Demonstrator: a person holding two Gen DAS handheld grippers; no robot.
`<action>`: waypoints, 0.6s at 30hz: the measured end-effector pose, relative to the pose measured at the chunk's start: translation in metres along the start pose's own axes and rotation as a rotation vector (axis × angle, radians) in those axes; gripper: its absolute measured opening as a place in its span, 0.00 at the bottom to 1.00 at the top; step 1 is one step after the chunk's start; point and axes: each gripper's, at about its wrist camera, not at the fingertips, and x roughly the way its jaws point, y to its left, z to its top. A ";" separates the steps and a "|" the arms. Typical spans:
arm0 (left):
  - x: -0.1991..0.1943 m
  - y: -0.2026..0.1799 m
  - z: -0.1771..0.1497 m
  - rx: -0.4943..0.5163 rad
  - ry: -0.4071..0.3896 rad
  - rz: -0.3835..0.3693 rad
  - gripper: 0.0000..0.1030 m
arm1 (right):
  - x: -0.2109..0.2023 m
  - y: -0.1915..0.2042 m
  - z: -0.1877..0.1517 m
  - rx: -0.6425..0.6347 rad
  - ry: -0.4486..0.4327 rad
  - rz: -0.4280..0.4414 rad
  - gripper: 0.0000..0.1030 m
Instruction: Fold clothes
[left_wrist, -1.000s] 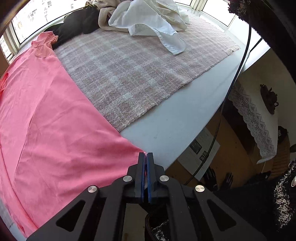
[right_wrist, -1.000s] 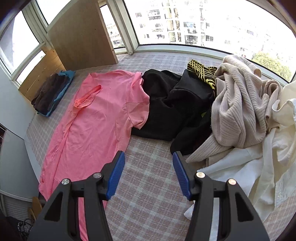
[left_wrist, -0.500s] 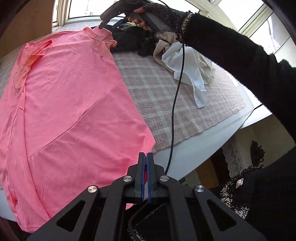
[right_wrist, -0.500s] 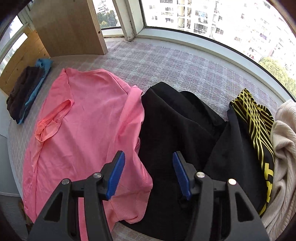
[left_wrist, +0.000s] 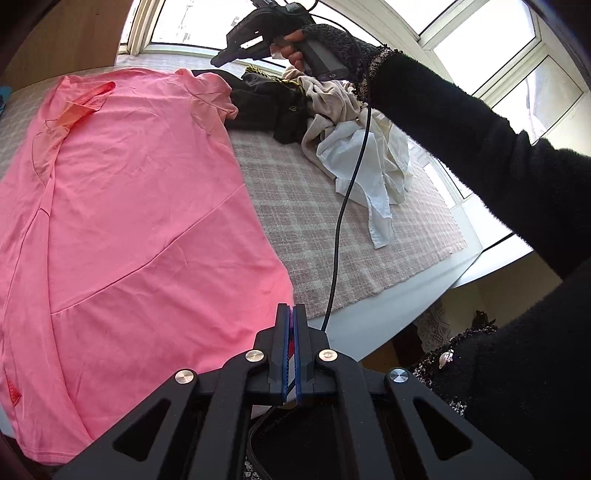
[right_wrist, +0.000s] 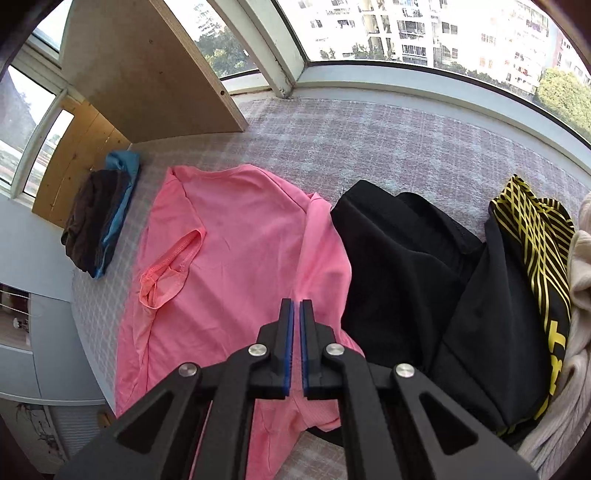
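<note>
We see a pink T-shirt (left_wrist: 140, 221) spread flat on the checked cloth, its collar (right_wrist: 168, 269) far from us and its hem hanging a little over the near edge. To its right lies a heap of unfolded clothes: a black garment (right_wrist: 402, 266) touching the pink sleeve, a black and yellow one (right_wrist: 532, 229), a beige knit sweater (left_wrist: 328, 99) and a white shirt (left_wrist: 369, 166). At the far left a folded brown garment (right_wrist: 94, 218) rests on a folded blue one (right_wrist: 118, 206).
</note>
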 end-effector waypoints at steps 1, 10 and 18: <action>-0.002 0.004 -0.003 -0.010 0.000 0.002 0.01 | -0.001 0.004 0.001 -0.021 0.001 -0.049 0.07; -0.004 0.015 -0.012 -0.022 0.012 -0.001 0.01 | 0.033 -0.013 -0.025 -0.024 0.098 -0.111 0.42; -0.007 0.013 -0.006 -0.007 -0.019 -0.008 0.01 | 0.028 -0.004 -0.025 -0.036 0.126 -0.071 0.02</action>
